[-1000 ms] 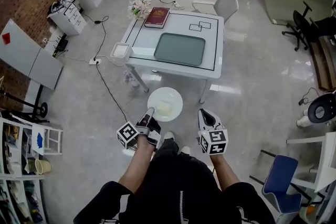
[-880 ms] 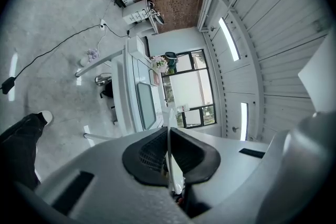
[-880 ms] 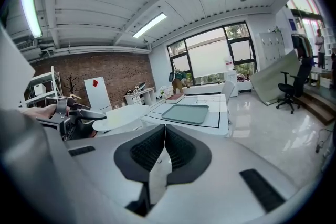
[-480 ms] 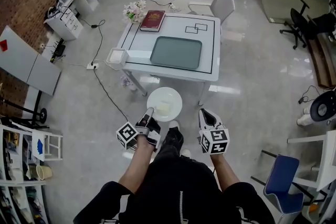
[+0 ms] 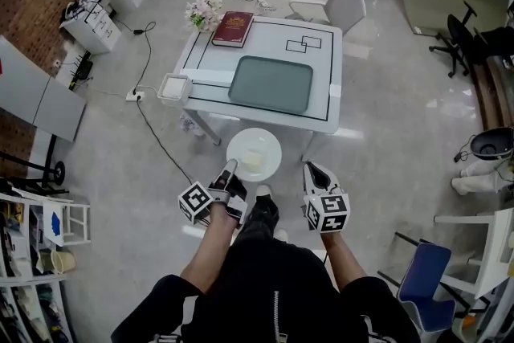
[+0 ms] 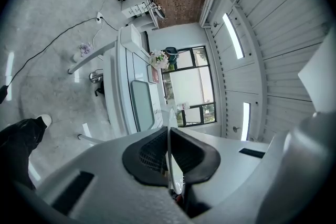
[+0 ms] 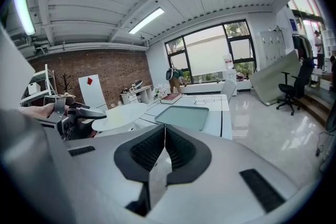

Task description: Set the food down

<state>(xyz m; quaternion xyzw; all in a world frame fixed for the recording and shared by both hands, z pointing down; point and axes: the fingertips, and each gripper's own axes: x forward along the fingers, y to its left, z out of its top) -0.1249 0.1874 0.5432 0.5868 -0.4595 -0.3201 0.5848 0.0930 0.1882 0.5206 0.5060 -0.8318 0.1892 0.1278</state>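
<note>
Plate (image 5: 265, 142) carrying a pale food block (image 5: 251, 162) hangs in the air short of the white table (image 5: 265, 40), its rim pinched in my left gripper (image 5: 230, 170), right gripper (image 5: 314, 171) closed on nothing; I judge the set-down, perhaps onto the grey tray (image 5: 271, 84), wholly undone.

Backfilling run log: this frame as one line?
left gripper: shut on plate rim | food: on plate | right gripper: shut, empty | plate: short of table
</note>
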